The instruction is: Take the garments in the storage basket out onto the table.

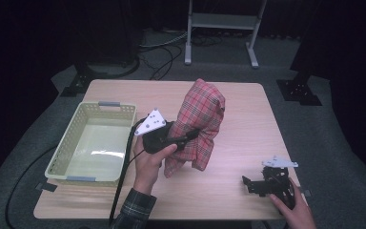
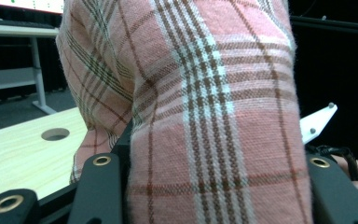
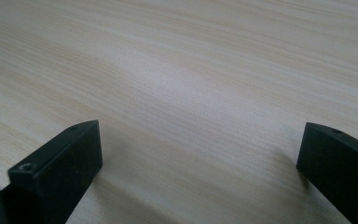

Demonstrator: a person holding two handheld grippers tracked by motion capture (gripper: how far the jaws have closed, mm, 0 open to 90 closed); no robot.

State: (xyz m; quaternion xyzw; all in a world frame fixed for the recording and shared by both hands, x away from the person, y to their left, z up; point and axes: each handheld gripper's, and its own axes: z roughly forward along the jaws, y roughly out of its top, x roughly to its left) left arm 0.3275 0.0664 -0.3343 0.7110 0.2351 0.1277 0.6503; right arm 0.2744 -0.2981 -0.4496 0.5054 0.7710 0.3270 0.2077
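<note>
**Fingers holding a plaid cloth up beside the basket**

Fingers of the left gripper (image 1: 190, 135) are clamping a red-and-pink plaid cloth (image 1: 201, 119), pinching a bunched fold so that the fabric is standing up in a peak above the grip and hanging in loose folds below it. In the left gripper view the cloth (image 2: 214, 116) is draping between and over the black fingers (image 2: 100, 186), which suggests the grip is taken mid-fabric rather than at a corner, likely to carry the whole piece in one bundle. The cloth is hanging just to the right of the cream plastic basket (image 1: 71, 143), its lower folds touching or nearly touching the wooden surface (image 1: 238, 191); the basket looks like the probable destination.

The right gripper (image 1: 255, 183) is resting well to the right of the basket, near the surface's front edge, its fingers (image 3: 60, 168) standing wide apart over bare wood and holding nothing, seemingly parked while the left does the carrying.
</note>
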